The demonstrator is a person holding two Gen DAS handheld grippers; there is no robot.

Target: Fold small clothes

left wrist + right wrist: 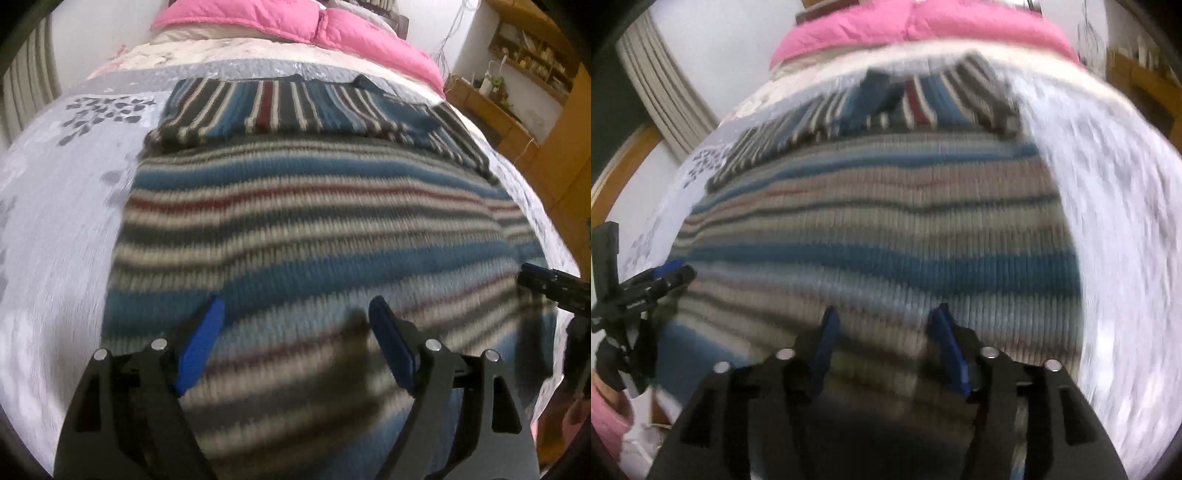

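Bedroom setting — pale grey quilted bedspread with leaf print [62, 206] fills the surface under everything. My left gripper [295, 317] hangs w/ its blue-padded fingers [201, 345] spread apart, nothing between them, over the near hem of the blue, grey, cream and dark-red striped knit sweater [314, 221]. My right gripper [884, 325] is likewise spread and empty, above the same hem; its tip shows at the right edge of the left view. Sweater lies flat on the bedspread, body stripes running across, sleeves [280, 107] folded over the far end — stripes there run lengthwise. Beyond it, a pink padded duvet [273, 18]. Wooden shelving [532, 59] at far right. Both views blurred.
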